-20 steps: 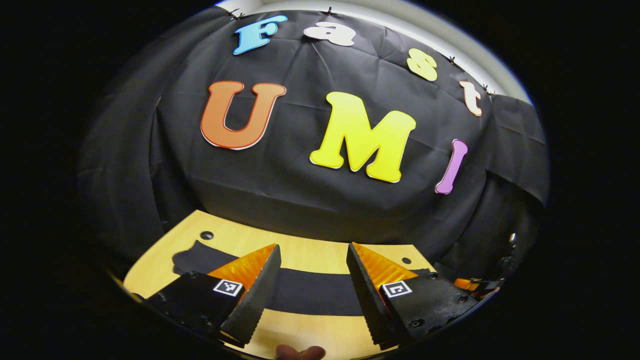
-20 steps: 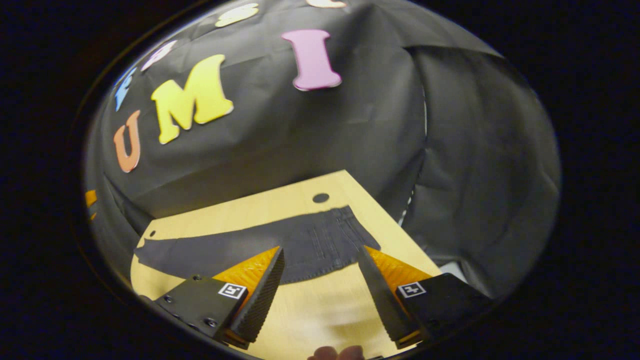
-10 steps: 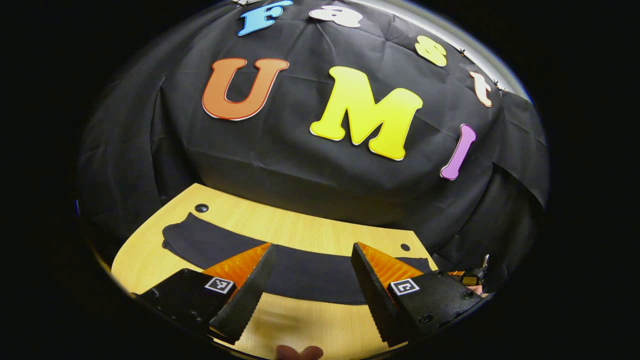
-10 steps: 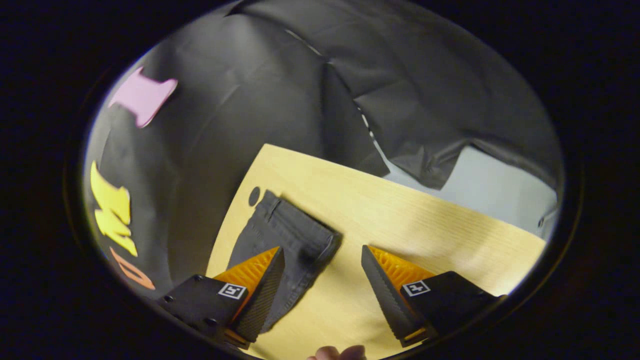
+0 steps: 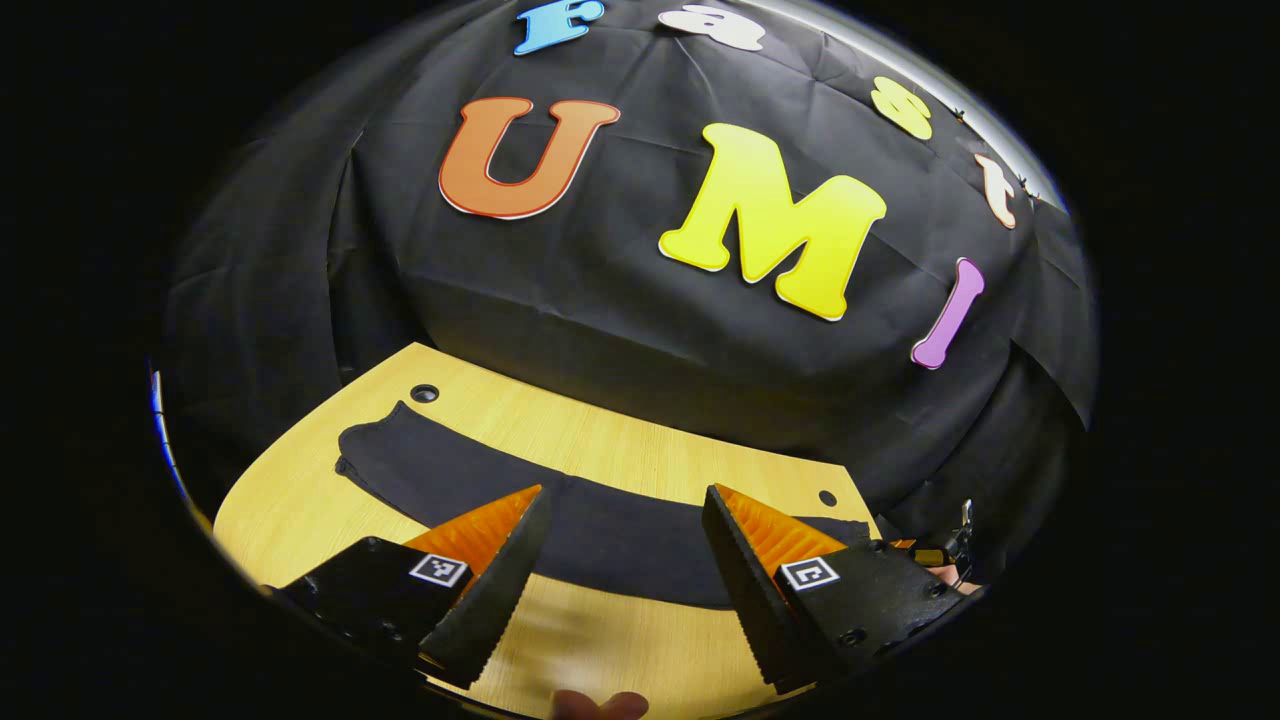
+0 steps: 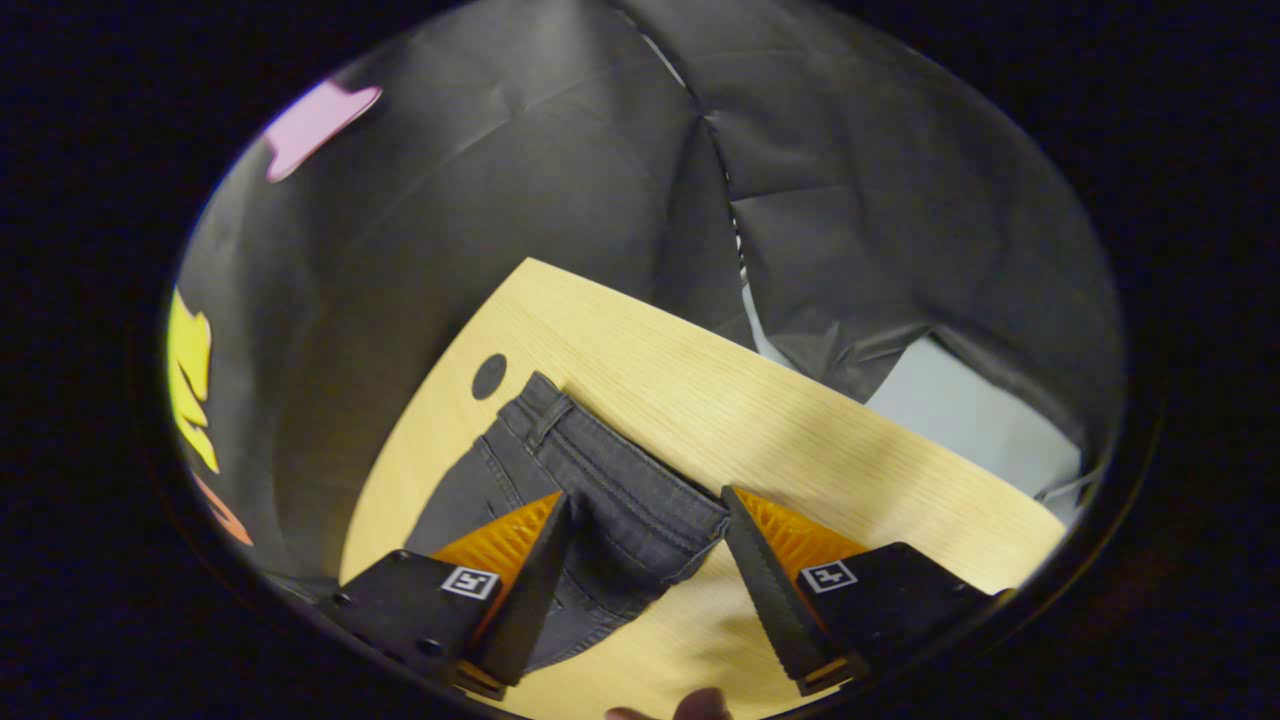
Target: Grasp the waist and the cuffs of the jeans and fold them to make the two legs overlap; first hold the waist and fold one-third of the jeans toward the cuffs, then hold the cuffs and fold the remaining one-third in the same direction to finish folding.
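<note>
Looking along my left gripper (image 5: 620,560), I saw its fingers spread wide and holding nothing, poised above the long dark denim jeans (image 5: 600,520) that lay flat across the pale wooden table (image 5: 300,500). My right gripper (image 6: 645,560) was likewise wide open and empty, hanging over the waist (image 6: 610,480) of the jeans, near a round hole (image 6: 489,376) in the tabletop. A fingertip (image 6: 700,705) showed at the bottom edge.
</note>
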